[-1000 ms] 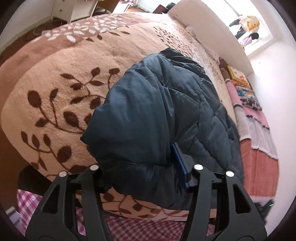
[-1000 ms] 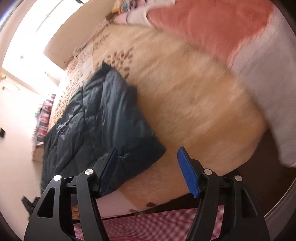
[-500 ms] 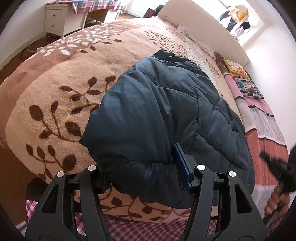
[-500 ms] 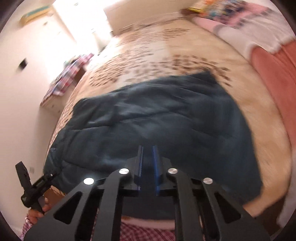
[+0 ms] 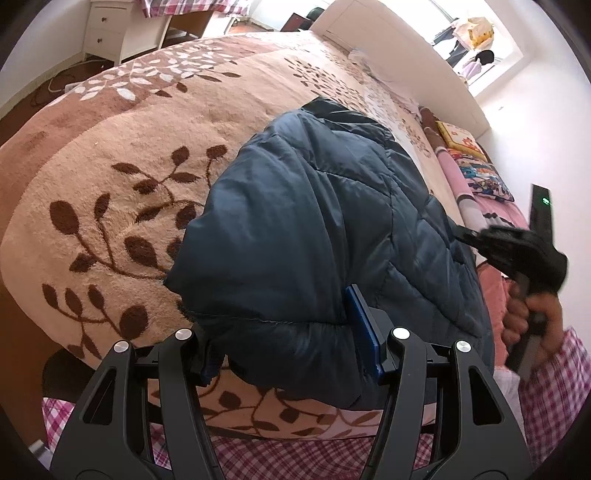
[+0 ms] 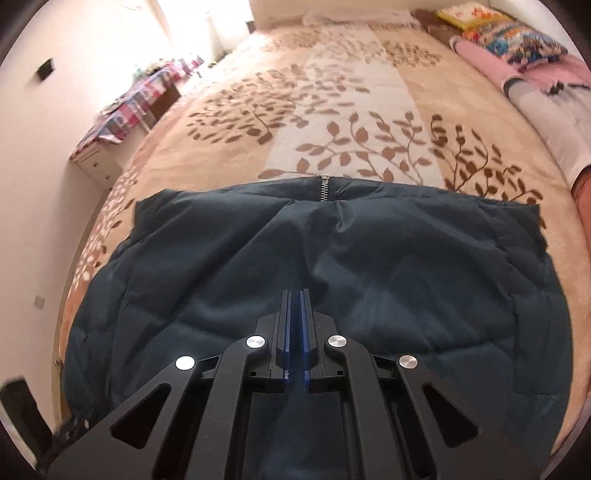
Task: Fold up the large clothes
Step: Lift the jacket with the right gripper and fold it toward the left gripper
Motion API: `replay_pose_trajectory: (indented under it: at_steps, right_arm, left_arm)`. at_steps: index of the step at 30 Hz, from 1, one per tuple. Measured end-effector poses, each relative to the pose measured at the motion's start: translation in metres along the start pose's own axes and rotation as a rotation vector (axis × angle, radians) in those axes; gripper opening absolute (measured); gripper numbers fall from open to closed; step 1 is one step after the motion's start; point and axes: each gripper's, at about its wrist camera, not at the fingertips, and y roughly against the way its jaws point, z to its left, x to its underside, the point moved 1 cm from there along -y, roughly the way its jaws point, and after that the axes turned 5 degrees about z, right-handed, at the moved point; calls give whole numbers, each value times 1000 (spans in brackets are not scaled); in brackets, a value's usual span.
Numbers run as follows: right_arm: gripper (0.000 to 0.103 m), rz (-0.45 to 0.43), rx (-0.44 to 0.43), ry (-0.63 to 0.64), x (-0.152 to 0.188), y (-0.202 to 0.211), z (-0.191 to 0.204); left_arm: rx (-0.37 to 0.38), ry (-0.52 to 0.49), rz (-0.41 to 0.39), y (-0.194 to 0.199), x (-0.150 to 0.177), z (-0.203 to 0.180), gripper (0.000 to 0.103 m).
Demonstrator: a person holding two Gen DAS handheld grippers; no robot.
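A dark teal quilted puffer jacket (image 5: 317, 236) lies folded on a beige bed blanket with brown leaf print (image 5: 110, 192). My left gripper (image 5: 284, 332) has wide-spread jaws around the jacket's near padded edge; the left finger is hidden behind the fabric. My right gripper (image 6: 294, 314) has its blue pads together, hovering over the middle of the jacket (image 6: 332, 266), nothing between them. The jacket's zipper (image 6: 324, 186) shows at its far edge. The right gripper also shows in the left wrist view (image 5: 517, 251), held in a hand.
Folded pink and patterned bedding (image 5: 476, 173) lies along the bed's right side. A white headboard (image 5: 399, 62) stands at the far end. A white nightstand (image 5: 110, 33) and a table with checked cloth (image 6: 136, 107) stand left of the bed. Checked clothing (image 5: 295, 454) is below.
My right gripper shut and swung from the bed's side to above the jacket's middle. It came into the left wrist view. My left gripper held its place at the jacket's edge.
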Motion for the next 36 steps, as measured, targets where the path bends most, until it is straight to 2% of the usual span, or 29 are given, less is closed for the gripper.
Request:
replay_pose_trajectory:
  at_steps: [4,7,10,15,18,22,24,26,27,29,30,33,36]
  right_arm:
    - [6,33,33,-65,-21,-25,-13]
    - [3,111,26,-126,-29,-55,-28]
    - [2,147,8,-158,-30,-73,-36]
    - [0,190,34,-131,-30,-86,-34]
    - [0,192,57,-120,-29,-92,-34]
    - [0,179,75,-105,-27,-96,-33]
    - [0,183,79,-102,-28,-95,-32]
    - [0,189,88,-92,-31,-90,-30]
    - [0,187,94,-83,-32,-85,-29]
    - [0,152,73,-57,-30,-66,-23]
    - [0,118,45,-40,-26,-52,-20]
    - [0,46,-17,12,-2,-8,-12]
    - [0,41,-83,24,34,19,-9]
  left_arm:
    - [1,2,4,-1,0,0,58]
    - [6,1,4,-1,0,0,59]
    - [10,3,4,-2,-2,0,62]
    - [14,18,8,-6,-6,-2,65]
    - [57,59,2,-4,-8,-1,65]
    - [195,207,2,-1,-14,10,69]
    - [231,264,13,-3,-15,14,70]
    - [231,271,11,-5,-15,14,70]
    - [215,253,6,-6,-14,12,56]
    - [164,208,-1,-8,-12,8,36]
    - [162,196,-3,-9,-11,7,31]
    - [171,190,-15,-5,-8,6,26]
    - [162,172,-25,-2,-6,3,24]
